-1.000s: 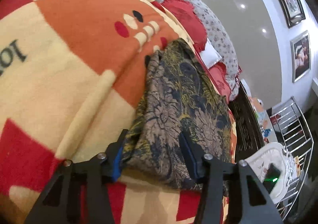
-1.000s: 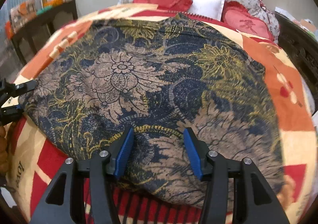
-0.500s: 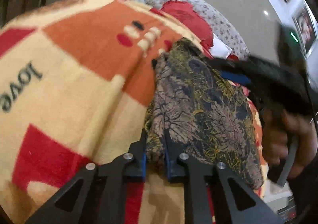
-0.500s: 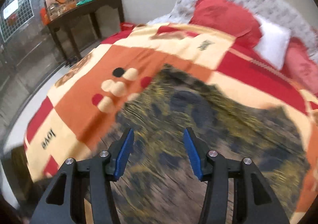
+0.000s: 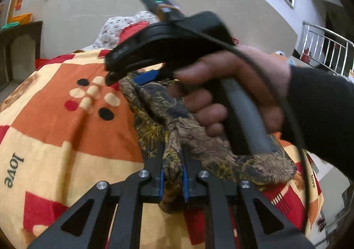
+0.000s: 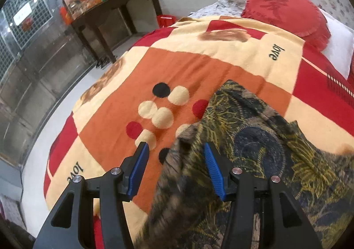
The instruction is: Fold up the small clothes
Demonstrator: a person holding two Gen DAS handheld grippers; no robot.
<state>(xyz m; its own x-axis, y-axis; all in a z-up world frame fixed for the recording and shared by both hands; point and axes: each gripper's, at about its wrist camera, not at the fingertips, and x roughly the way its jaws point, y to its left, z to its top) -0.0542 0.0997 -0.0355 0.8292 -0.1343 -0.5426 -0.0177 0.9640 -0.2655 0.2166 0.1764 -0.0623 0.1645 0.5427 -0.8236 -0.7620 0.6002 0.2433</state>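
Note:
A dark floral garment point(image 5: 159, 114) in navy, tan and yellow lies on a patchwork blanket point(image 5: 55, 125) on a bed. My left gripper point(image 5: 173, 167) is shut on a bunched near edge of the garment, lifted a little off the blanket. In the left wrist view a hand point(image 5: 232, 85) holds my right gripper over the far part of the cloth. In the right wrist view my right gripper point(image 6: 176, 151) stands open above the garment's point(image 6: 250, 142) left corner, its left pad over the blanket point(image 6: 199, 65), its right pad over the cloth, nothing pinched.
Red pillows point(image 6: 285, 5) and a white pillow point(image 6: 338, 43) lie at the head of the bed. A dark wooden side table point(image 6: 115, 10) with boxes stands by the wall to the left. A metal rack point(image 5: 327, 47) stands at the right.
My left gripper has shut on the garment's edge and raised it while rolling. My right gripper, still open, has swung from the cloth's middle to its left corner.

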